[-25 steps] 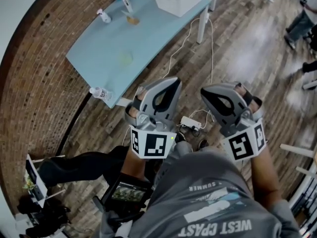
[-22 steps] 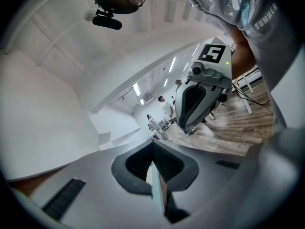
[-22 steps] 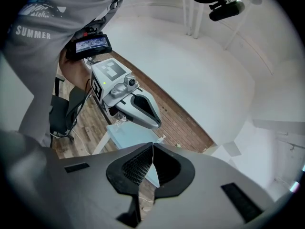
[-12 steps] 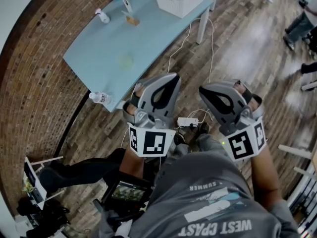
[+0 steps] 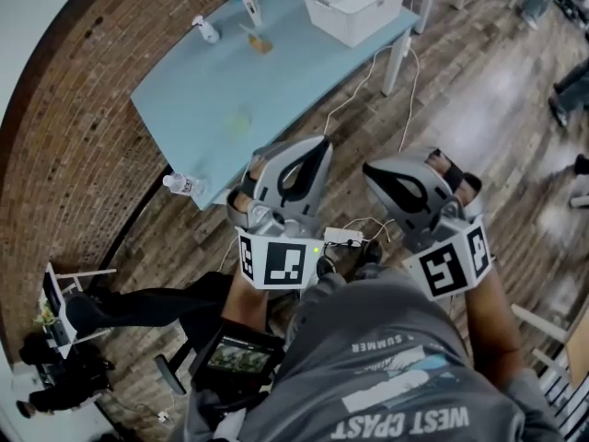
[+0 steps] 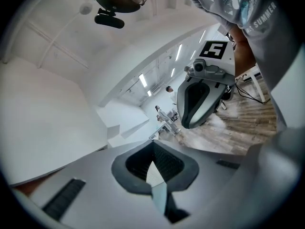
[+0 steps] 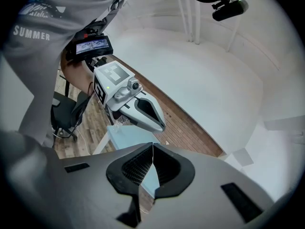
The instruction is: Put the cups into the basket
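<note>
The grey left gripper [image 5: 322,145] and grey right gripper [image 5: 370,168] were held at the chest, jaws pressed together on nothing — what was judged a pale translucent cup [image 5: 238,118] lay ahead on the light-blue table [image 5: 184,99], nearer the left, with the white slatted plastic basket [image 5: 368,26] beyond, rightward.

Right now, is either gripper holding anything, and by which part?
Nothing held. Left gripper and right gripper both have jaws together, with nothing between them.
</note>
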### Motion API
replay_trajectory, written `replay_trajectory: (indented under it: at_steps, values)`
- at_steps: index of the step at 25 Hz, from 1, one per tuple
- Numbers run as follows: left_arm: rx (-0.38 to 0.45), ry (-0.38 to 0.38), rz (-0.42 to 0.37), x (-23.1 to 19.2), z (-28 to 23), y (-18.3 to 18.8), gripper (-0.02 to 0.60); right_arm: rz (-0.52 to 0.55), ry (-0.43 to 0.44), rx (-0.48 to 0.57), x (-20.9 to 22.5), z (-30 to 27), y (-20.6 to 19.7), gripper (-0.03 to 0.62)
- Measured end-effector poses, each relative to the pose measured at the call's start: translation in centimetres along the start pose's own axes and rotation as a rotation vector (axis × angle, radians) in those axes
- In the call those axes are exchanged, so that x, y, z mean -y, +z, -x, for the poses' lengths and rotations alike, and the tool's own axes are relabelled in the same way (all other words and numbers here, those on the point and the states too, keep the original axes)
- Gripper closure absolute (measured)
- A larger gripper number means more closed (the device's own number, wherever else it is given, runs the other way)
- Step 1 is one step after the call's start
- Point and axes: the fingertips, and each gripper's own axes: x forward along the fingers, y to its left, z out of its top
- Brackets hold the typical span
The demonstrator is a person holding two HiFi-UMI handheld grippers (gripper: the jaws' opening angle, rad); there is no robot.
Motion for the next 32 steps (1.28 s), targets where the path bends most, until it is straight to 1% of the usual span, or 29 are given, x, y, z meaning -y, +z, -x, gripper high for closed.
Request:
replay_trajectory:
  at_steps: [6,10,15,19,22,27,32]
  values:
    - [-0.064,0.041,-0.011,0.0,-2.8,-0.4,0.583,0.004,0.044,0.058,2.0,-0.4,-2.8,0.580]
    - [-0.101,0.053,-0.008,-0.3,-3.7,-1.3,0.583,-0.002,0.065,0.085,2.6,-1.2,-3.6,0.579]
    - [-0.116,0.056,-0.003,-1.2,-4.4,-2.4,0.583,-0.011,0.088,0.090,3.0,-2.6,-4.1,0.579]
    - [-0.115,0.047,0.000,-2.6,-5.1,-4.0,0.583,-0.018,0.083,0.077,3.9,-4.7,-4.6,0.579]
    - [-0.120,0.037,-0.037,-4.1,-5.6,-5.5,0.583,-0.008,0.072,0.051,4.6,-6.6,-4.6,0.579]
    - [-0.138,0.010,-0.156,-6.3,-6.1,-8.2,0.583,0.041,0.041,0.004,5.5,-10.0,-4.4,0.579]
    - [-0.123,-0.015,-0.200,-7.5,-6.5,-10.5,0.583,0.113,0.039,-0.036,5.9,-13.2,-4.4,0.579]
